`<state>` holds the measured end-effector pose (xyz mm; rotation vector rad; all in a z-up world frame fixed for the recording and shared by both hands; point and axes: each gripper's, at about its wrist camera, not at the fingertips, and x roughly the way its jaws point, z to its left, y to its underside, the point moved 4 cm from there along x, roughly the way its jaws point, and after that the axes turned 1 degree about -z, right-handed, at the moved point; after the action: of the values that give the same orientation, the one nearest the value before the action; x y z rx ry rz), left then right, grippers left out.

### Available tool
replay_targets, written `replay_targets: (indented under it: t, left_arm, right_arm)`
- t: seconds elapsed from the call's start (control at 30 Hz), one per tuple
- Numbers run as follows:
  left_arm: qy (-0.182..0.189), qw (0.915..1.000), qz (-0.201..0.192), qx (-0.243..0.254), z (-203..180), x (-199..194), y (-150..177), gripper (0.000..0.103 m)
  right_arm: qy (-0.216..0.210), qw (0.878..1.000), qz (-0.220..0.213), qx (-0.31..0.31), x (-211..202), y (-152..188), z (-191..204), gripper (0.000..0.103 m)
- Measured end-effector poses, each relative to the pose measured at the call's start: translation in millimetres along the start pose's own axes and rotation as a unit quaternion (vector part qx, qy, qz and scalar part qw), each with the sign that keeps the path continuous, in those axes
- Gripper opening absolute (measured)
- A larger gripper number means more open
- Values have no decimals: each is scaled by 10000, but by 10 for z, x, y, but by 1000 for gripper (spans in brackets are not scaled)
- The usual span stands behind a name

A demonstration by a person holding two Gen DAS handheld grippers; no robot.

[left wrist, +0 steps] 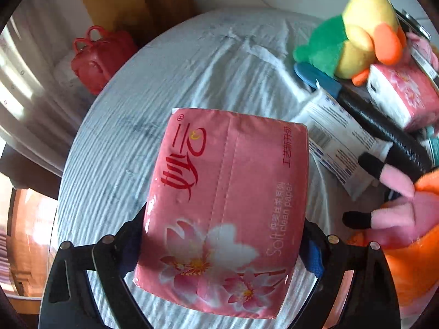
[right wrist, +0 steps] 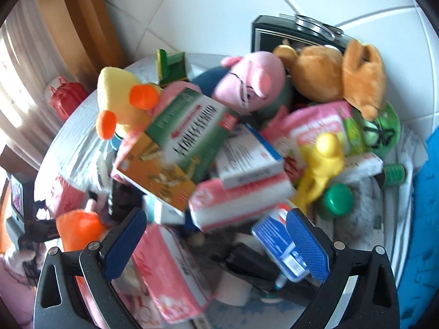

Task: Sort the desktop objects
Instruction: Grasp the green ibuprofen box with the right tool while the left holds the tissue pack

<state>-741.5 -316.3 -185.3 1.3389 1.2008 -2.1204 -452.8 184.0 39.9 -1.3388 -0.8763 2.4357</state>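
While your left gripper (left wrist: 222,242) clamps the pink tissue pack (left wrist: 222,208) lengthwise ahead (over bare cloth), your right gripper (right wrist: 216,244) gapes empty above the pile (right wrist: 219,150).

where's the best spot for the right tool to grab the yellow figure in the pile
Grip the yellow figure across its narrow waist, coming down from above. It lies slanted on top of the pile with its round head up and little covering it, so the open right tool could likely straddle the slim middle. The boxes beside it crowd a side approach.
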Motion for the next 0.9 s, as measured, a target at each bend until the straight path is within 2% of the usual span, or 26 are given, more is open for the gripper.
replay_targets:
  t: [0.13,0.27,0.43,0.47,0.57,0.6,0.73,0.83,0.9]
  left_arm:
    - [178,9985,-260,-441,172,-103,-280,93]
    - [405,9968,-337,-601,-5,24,-624,93]
    - [732,9947,-424,-589,-329,78,-886,93]
    - [884,9942,-451,-413,-393,81,-915,93]
    - [958,9939,-452,-314,-560,32,-910,93]
    - [1003,9935,-452,-294,-603,12,-906,93]
    - [1085,9921,-591,-196,-732,-208,-828,93]
    - [1093,9906,-817,-44,-832,-477,-805,93]
    - [1119,9887,-996,66,-912,-665,-816,93]
  right_arm:
    - [-131,9994,181,246,164,-215,124,103]
    - [-189,9980,432,421,417,-404,192,103]
    - [-270,9944,773,675,744,-550,170,103]
    - [-302,9934,838,718,807,-565,172,103]
    - [-211,9941,897,574,937,-596,221,103]
    - [-131,9949,880,486,943,-601,245,98]
    - [-114,9970,704,296,792,-557,265,95]
    - [-298,9982,492,140,521,-475,186,94]
    - [-257,9994,223,64,276,-422,130,94]
